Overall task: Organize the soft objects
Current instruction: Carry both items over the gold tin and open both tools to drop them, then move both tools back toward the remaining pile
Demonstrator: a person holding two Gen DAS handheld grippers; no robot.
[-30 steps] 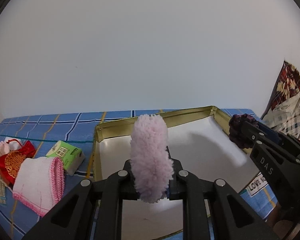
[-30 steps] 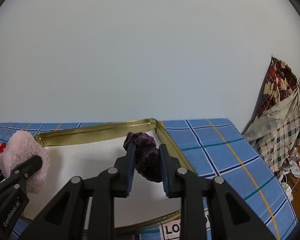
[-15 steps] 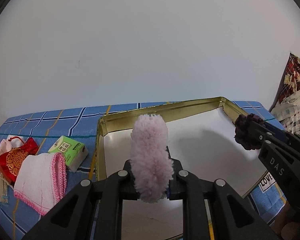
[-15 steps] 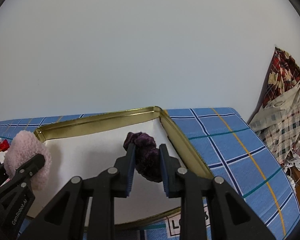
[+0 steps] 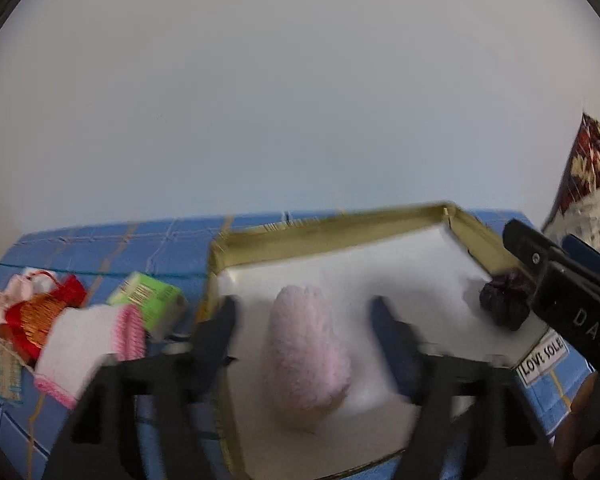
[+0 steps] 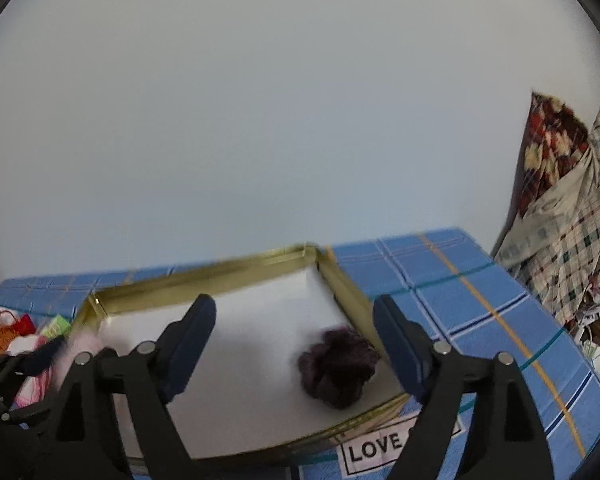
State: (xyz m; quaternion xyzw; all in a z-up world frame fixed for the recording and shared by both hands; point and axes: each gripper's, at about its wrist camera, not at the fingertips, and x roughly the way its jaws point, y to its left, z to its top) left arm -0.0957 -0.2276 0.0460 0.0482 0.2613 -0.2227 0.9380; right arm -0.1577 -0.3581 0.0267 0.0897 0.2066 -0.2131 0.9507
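Plain white wall (image 6: 284, 120) behind blue checked tablecloth (image 6: 452, 300) (plaid fabrics (image 6: 572, 232) right).

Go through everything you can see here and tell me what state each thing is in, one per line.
left gripper: jaws opening, pads clear of the puff
right gripper: jaws opening, nothing gripped
pink fluffy puff: released, inside the tin
dark purple scrunchie: released, inside the tin near its right wall
gold tin box: open, lidless
pink-edged white cloth: folded, outside the tin
green tissue pack: lying on the blue checked cloth
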